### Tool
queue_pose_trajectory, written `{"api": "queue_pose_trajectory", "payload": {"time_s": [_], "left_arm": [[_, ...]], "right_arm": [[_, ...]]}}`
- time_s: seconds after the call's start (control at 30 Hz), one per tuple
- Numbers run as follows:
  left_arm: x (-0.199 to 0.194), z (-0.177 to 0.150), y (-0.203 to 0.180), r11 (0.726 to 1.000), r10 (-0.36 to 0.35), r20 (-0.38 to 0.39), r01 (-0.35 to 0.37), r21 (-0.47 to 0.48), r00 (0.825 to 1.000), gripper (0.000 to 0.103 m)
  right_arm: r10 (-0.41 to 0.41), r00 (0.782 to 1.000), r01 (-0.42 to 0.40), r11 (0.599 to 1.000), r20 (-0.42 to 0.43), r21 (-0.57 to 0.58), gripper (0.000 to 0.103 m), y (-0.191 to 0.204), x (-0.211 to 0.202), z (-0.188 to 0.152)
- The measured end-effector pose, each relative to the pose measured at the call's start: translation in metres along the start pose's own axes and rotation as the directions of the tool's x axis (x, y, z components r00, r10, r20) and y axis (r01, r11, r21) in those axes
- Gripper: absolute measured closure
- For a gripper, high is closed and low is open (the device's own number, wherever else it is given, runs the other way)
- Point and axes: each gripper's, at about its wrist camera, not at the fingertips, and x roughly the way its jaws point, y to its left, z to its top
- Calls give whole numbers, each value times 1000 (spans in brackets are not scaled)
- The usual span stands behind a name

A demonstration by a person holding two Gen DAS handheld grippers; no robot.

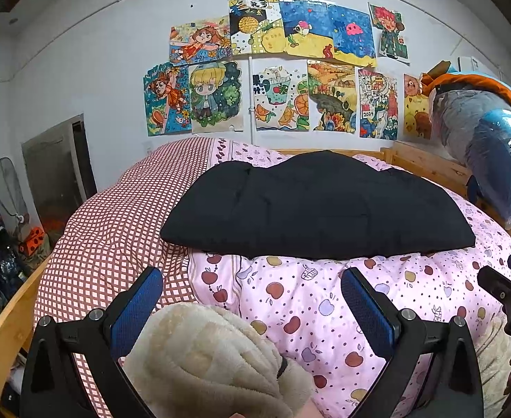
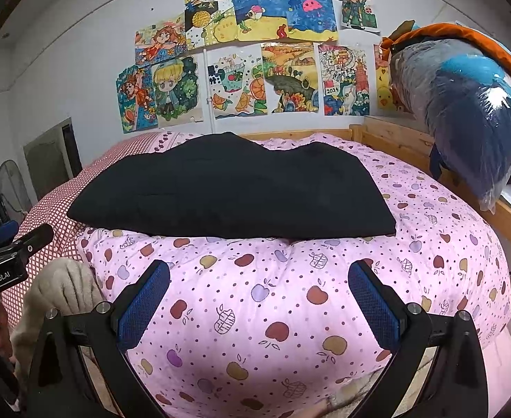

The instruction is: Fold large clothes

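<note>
A large black garment [image 1: 311, 209] lies folded flat across the pink apple-print quilt [image 1: 290, 313] on the bed; it also shows in the right wrist view [image 2: 234, 191]. My left gripper [image 1: 252, 296] is open and empty, held above the near side of the bed, short of the garment. My right gripper [image 2: 258, 289] is open and empty too, over the quilt [image 2: 272, 313] and short of the garment. The right gripper's body shows at the right edge of the left view [image 1: 509, 289], and the left gripper's body at the left edge of the right view [image 2: 8, 257].
A cream fleece blanket [image 1: 206, 358] bunches at the near left [image 2: 60, 289]. A red-checked cover [image 1: 116, 237] lies left. A wooden bed rail [image 2: 394, 136] runs behind and right, with a plastic-wrapped blue bundle [image 2: 471, 115] on it. Drawings [image 1: 276, 69] cover the wall.
</note>
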Motion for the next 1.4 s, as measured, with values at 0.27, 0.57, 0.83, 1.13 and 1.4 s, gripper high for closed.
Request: {"api": "queue_pose_trajectory", "payload": {"time_s": [0.27,0.57,0.83,1.13,1.4], "left_arm": [[-1,0,-1,1000,1,0,-1,1,1000,0],[-1,-1,-1,1000,1,1,-1,2,1000,0],[-2,0,0,1000,0,1,0,3,1000,0],[-2,0,0,1000,1,2,-1,2,1000,0],[-4,0,0,1000,-1,3,1,-4,1000,0]], "right_arm": [[-2,1000,2,1000,1,3,2,1,0,-1],[-1,1000,1,1000,5,4,2,1,-1,-1],[-1,1000,1,1000,5,6,2,2,-2,-1],[-1,1000,1,1000,6,6,2,2,-2,-1],[-3,1000,3,1000,7,3,2,2,-4,-1]]}}
